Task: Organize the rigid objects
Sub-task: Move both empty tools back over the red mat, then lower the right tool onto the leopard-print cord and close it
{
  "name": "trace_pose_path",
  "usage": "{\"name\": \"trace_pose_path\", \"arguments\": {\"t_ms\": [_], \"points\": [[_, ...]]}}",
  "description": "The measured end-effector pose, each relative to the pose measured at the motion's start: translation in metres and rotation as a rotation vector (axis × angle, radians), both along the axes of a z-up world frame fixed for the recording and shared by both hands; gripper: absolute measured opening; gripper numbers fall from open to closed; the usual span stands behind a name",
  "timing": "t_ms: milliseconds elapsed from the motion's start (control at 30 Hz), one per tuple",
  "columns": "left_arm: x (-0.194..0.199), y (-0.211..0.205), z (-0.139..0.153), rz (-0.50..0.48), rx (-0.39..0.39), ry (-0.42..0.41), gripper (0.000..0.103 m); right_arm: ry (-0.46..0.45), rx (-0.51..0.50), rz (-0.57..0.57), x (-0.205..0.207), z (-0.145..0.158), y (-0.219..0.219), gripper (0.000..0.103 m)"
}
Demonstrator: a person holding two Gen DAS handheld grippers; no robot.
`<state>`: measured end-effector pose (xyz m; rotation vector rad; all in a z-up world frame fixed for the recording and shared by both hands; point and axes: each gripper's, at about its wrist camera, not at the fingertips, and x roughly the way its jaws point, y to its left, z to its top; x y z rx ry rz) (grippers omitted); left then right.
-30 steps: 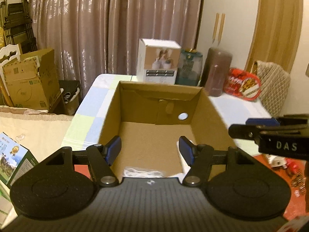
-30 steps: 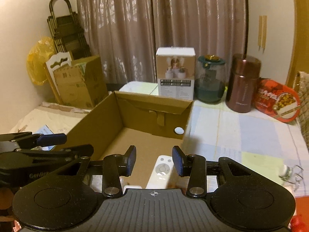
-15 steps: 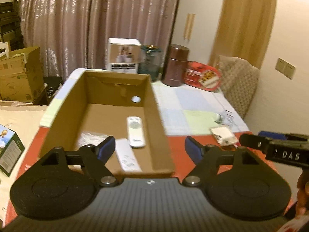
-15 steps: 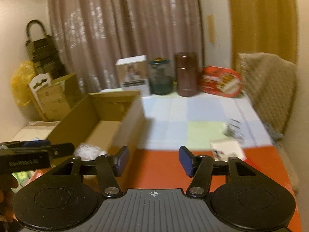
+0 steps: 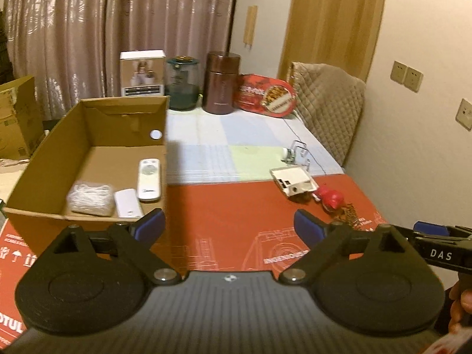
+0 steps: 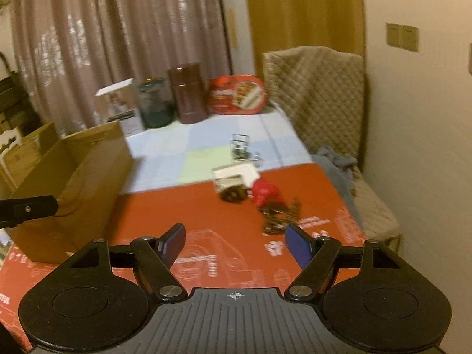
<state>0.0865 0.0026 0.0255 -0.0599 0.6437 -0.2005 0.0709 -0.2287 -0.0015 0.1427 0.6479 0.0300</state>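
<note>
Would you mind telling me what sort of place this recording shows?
Most likely a room in a home: long curtains cover the far side, a quilted chair stands by the table, and jars line its far end.

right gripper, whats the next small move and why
Probably ease the right gripper forward toward the small white box on the red mat. Its jaws have just been opening and hold nothing. Two white remotes already lie in the cardboard box, while the white box and a red item beside it are still outside it.
</note>
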Motion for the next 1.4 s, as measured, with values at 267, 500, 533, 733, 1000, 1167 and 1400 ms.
{"name": "trace_pose_path", "arguments": {"t_ms": [267,500,533,733,1000,1167,1400], "points": [[0.019,-0.035,-0.015,-0.038,0.003,0.022,0.092,0.045,0.021,-0.032,0.026,-0.024,-0.029,0.072],[0.049,-0.053,-0.042,-0.047,0.018,0.061,0.092,0.079,-0.021,0.001,0.060,-0.050,-0.039,0.072],[0.053,-0.054,-0.046,-0.045,0.016,0.065,0.092,0.085,-0.027,-0.002,0.066,-0.054,-0.040,0.072],[0.074,-0.062,-0.068,-0.048,0.013,0.094,0.092,0.124,-0.029,0.001,0.098,-0.082,-0.048,0.072],[0.093,-0.064,-0.087,-0.040,-0.010,0.118,0.092,0.151,-0.023,0.026,0.127,-0.104,-0.049,0.063],[0.098,-0.062,-0.094,-0.039,-0.017,0.131,0.092,0.176,-0.030,0.040,0.135,-0.108,-0.048,0.042],[0.098,-0.056,-0.100,-0.034,-0.030,0.142,0.092,0.162,-0.081,0.072,0.139,-0.107,-0.045,0.036]]}}
